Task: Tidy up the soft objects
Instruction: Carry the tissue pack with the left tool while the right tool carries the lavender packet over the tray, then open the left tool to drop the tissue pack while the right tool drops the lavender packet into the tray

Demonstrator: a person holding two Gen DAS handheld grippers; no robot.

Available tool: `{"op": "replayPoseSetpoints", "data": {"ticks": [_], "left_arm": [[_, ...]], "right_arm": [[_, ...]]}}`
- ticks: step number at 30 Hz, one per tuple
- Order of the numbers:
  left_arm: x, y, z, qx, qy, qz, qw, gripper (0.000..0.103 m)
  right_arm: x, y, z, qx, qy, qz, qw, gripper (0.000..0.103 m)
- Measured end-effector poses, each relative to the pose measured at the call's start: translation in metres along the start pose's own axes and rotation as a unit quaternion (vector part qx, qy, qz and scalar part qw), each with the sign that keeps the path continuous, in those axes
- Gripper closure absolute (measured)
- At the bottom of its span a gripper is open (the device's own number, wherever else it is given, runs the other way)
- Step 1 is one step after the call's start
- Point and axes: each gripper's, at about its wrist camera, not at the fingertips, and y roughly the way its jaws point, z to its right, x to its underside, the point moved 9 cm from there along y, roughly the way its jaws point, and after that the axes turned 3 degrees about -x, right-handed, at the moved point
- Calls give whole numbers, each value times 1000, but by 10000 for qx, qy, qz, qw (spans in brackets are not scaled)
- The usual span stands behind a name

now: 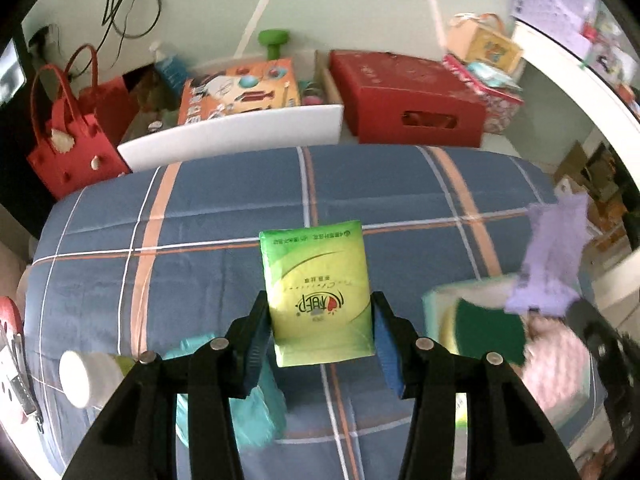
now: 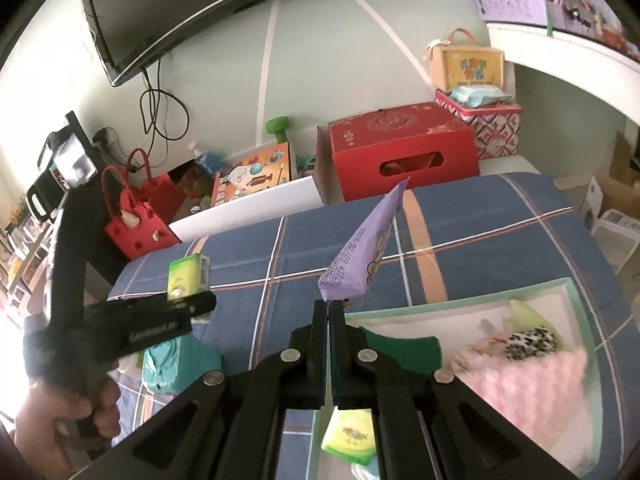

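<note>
Purple packet (image 2: pixel 362 252), "2028/02/09" date print

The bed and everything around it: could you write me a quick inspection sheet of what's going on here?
Surface: bed with a blue plaid cover.
Job's things: green tissue pack; purple packet; box holding a pink cloth and a green cloth.
Clutter: teal item and white-capped bottle on the bed.
Grippers: left gripper shut on the tissue pack; right gripper shut on the purple packet's corner.
Cables: black cables hang below the wall screen.
Surroundings: red bags, red carton, shelf clutter.
</note>
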Motion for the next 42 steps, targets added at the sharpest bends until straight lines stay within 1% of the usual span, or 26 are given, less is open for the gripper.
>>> {"op": "replayPoseSetpoints", "data": {"ticks": [4, 7, 13, 18, 24, 30, 34, 36, 39, 41, 42], "left_arm": [[23, -18, 18, 134, 91, 129, 9998, 53], [41, -23, 34, 235, 230, 164, 9993, 53], [77, -32, 72, 492, 464, 107, 9977, 53], [105, -31, 103, 657, 670, -21, 9956, 53], [142, -17, 129, 663, 923, -257, 9932, 53], [166, -4, 139, 627, 1008, -497, 9917, 53], [175, 1, 144, 594, 1073, -550, 9909, 53], [176, 1, 145, 534, 1128, -495, 9909, 53], [177, -1, 144, 567, 1090, -511, 9911, 53], [178, -1, 143, 596, 1062, -549, 9910, 51], [178, -2, 143, 613, 1048, -559, 9910, 47]], "right_arm": [[6, -23, 4, -29, 15, 161, 9999, 102], [13, -40, 8, -42, 64, 250, 9997, 102], [26, -69, 16, -53, 103, 389, 9992, 102], [43, -85, 32, -36, 200, 341, 9992, 102], [81, -80, 60, -32, 441, -67, 9990, 101], [115, -69, 85, 47, 628, -479, 9969, 101], [133, -61, 102, 123, 833, -708, 9939, 101], [140, -57, 109, 139, 925, -799, 9924, 101], [150, -50, 116, 200, 1021, -949, 9900, 101], [155, -48, 120, 238, 1066, -1033, 9886, 101], [157, -47, 121, 249, 1085, -1063, 9881, 101]]}}
